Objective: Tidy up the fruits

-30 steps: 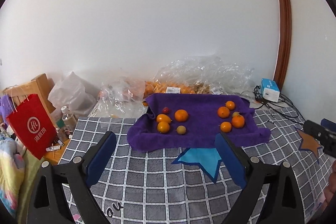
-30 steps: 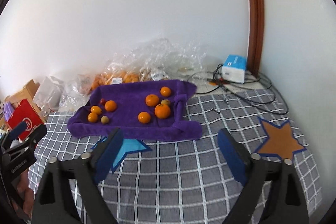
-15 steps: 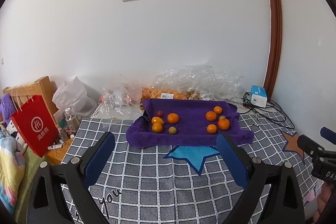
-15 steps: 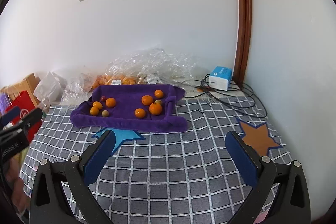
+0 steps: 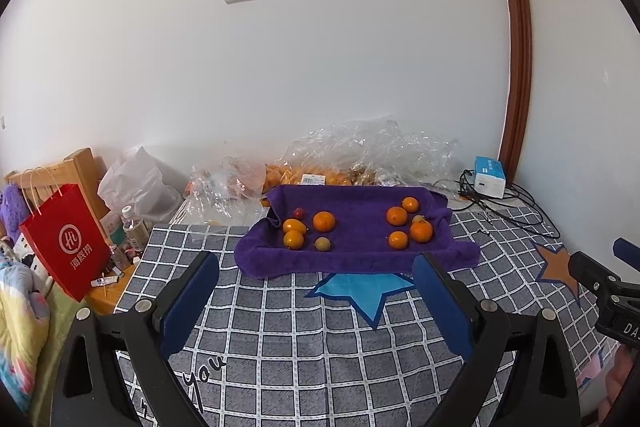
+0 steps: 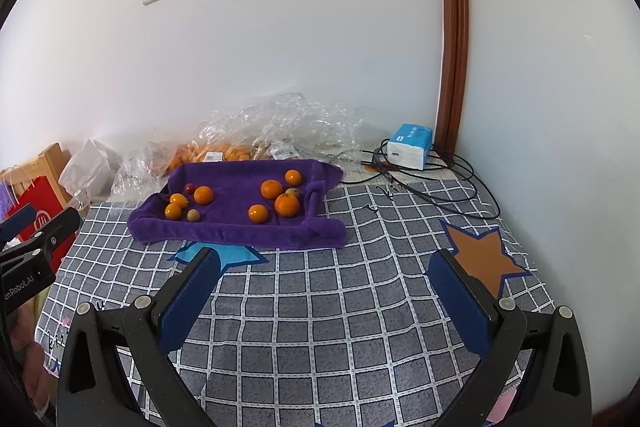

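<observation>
A purple towel (image 5: 352,251) (image 6: 232,227) lies on the grey checked tablecloth (image 5: 304,339) with fruit in two groups. The left group has oranges (image 5: 323,221), a small red fruit (image 5: 298,213) and a greenish one (image 5: 322,243). The right group has several oranges (image 5: 421,231) (image 6: 287,205). My left gripper (image 5: 316,291) is open and empty, well in front of the towel. My right gripper (image 6: 324,287) is open and empty, nearer the table's right side.
Clear plastic bags (image 5: 360,155) with more oranges lie behind the towel by the wall. A blue-white box (image 5: 489,182) and black cables (image 6: 440,183) are at the back right. A red paper bag (image 5: 66,239), bottles and a wooden chair stand off the table's left edge.
Both grippers have pulled back and up from the towel, so it looks smaller and farther. Both stay open and empty. The fruit has not moved.
</observation>
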Demonstrator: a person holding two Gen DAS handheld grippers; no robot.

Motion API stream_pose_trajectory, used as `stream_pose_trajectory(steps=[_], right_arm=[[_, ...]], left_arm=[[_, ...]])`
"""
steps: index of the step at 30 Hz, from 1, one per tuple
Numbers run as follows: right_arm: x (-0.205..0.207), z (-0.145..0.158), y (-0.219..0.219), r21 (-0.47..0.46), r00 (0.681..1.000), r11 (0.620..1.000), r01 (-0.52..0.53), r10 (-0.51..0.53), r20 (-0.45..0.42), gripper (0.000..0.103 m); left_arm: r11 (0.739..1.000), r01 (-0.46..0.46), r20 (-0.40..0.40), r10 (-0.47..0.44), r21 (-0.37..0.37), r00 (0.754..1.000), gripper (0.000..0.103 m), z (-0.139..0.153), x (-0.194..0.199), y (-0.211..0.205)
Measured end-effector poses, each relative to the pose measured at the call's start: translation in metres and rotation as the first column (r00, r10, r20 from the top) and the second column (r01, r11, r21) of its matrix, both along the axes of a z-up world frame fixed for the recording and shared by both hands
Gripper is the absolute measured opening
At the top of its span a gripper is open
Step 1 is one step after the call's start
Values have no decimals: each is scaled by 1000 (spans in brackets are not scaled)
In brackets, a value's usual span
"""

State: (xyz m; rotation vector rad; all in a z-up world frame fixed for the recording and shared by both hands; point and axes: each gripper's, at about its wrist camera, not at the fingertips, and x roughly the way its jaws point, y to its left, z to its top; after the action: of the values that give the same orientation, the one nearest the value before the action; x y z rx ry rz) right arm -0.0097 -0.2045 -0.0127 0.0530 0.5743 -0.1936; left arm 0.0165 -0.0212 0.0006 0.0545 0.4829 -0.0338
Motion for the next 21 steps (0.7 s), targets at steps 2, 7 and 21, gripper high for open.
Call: stream_pose_trajectory(steps=[2,7,21], right_arm=[[0,0,-1,0,1000,1000,1,-1,-1,103],[-1,-1,-1,-10,1000,1000,6,-6,-2,103],[-1,-3,2,-19,1000,1000,8,-8,-5,103]], left_arm=[[1000,2,-2,-2,3,1000,98,-1,0,-1],[1000,1,-4,-1,8,1000,98,-2,1,-2],[1000,0,-3,0,-1,1000,98,-2,0,1]])
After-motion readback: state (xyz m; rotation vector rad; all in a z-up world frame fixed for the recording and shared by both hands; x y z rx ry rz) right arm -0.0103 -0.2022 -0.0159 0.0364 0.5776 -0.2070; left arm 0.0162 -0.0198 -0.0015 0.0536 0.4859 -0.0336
